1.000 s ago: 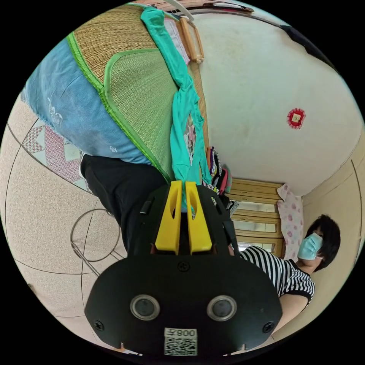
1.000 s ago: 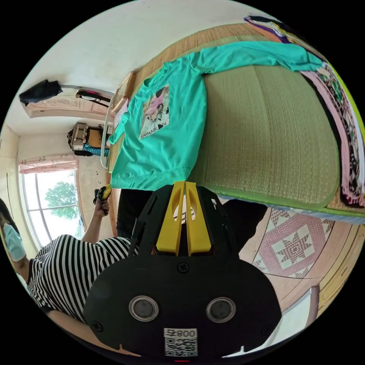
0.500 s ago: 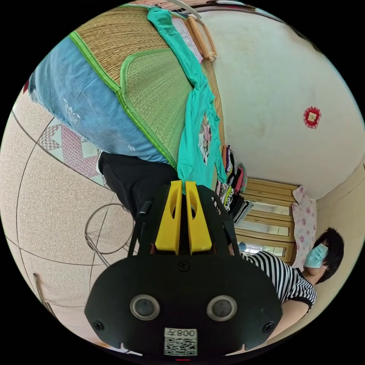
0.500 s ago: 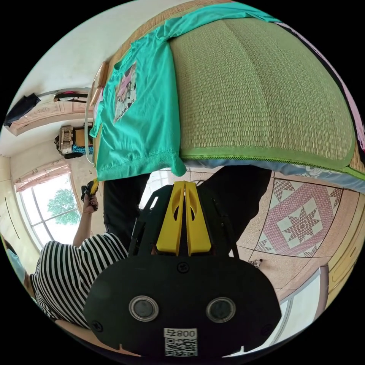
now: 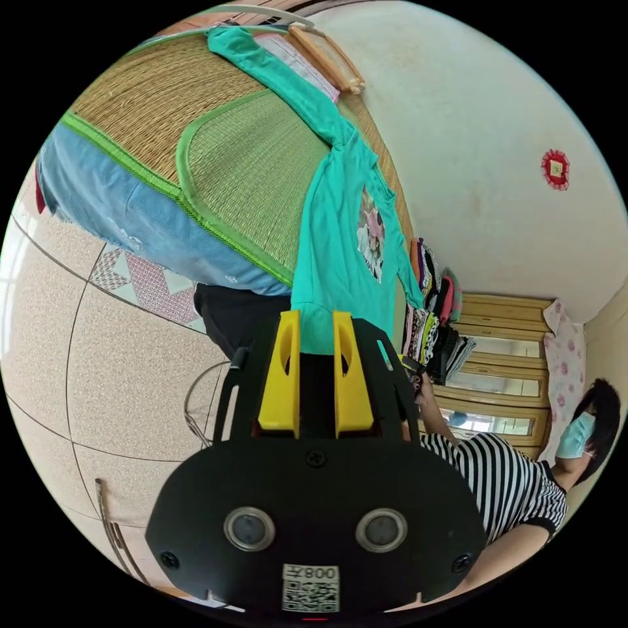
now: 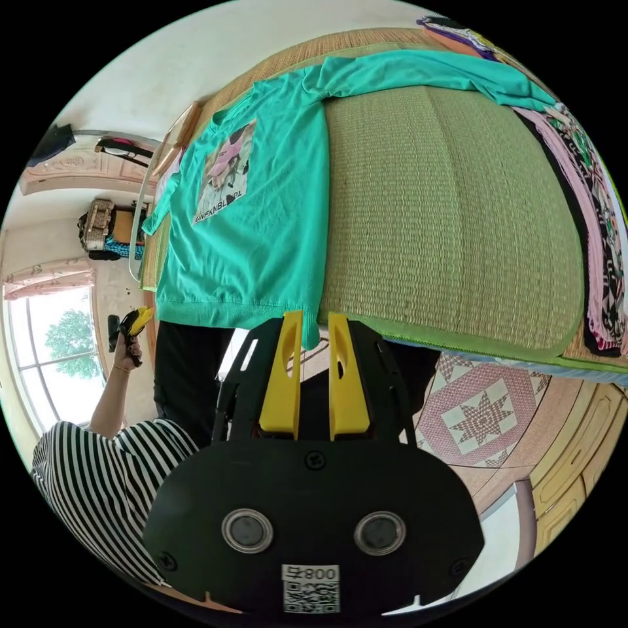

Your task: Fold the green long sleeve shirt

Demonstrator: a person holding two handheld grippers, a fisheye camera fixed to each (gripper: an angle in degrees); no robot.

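My green shirt [image 6: 261, 216] lies flat on the mat [image 6: 445, 216], hem at its near edge, nothing folded yet. Both my left claw [image 5: 316, 318] and right claw [image 6: 311, 318] stand parted, empty.

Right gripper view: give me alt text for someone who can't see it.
The green long sleeve shirt lies spread on a woven mat, its hem corner hanging between the open jaws of the right gripper. A person in a striped top stands alongside.
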